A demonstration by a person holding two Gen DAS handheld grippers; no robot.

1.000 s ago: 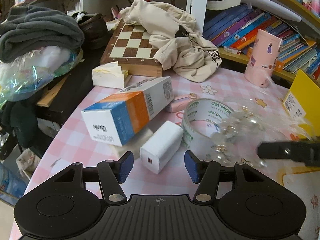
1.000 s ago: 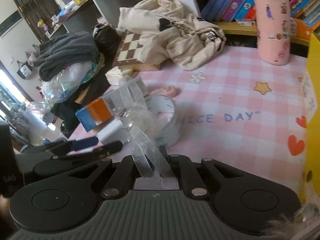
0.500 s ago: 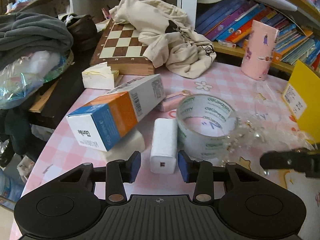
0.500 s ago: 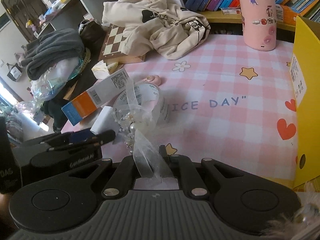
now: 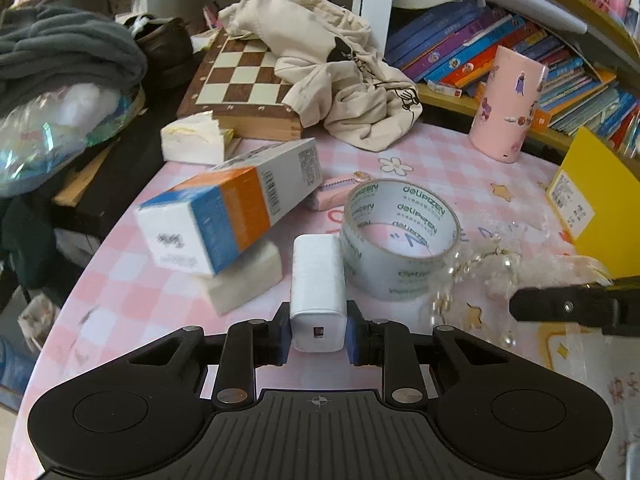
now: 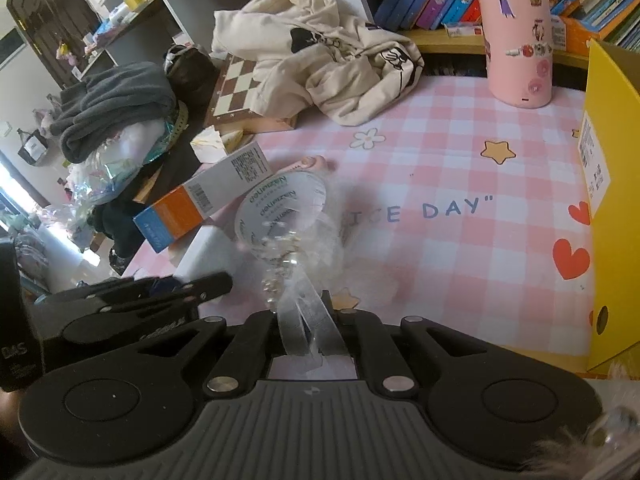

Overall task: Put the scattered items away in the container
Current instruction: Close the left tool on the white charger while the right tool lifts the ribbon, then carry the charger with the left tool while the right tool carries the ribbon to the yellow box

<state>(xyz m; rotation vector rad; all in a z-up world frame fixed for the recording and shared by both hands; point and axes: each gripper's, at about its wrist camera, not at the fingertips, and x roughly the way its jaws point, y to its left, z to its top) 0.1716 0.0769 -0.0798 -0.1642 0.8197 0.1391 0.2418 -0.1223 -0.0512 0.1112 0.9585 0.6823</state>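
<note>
A: Charger [image 5: 318, 288] first: where is it for you?

B: White block, lying on the pink checked tablecloth [image 5: 440, 160] just beside the tape roll [image 5: 396, 236]. Your left gripper [image 5: 318, 334] has its blue pads pressed on both sides of the near end, so you are pinching it.

A: And your right gripper [image 6: 306, 330]?

B: Its jaws are pressed together on a clear ribbon [image 6: 304, 320] with pearl beads, which hangs out in front over the tape roll [image 6: 280, 208].

A: What lies around the charger?

B: An orange and blue box [image 5: 236, 210] to its left, propped on a white sponge-like block [image 5: 244, 280]. The yellow container [image 6: 612, 208] stands at your far right, well apart.
</note>
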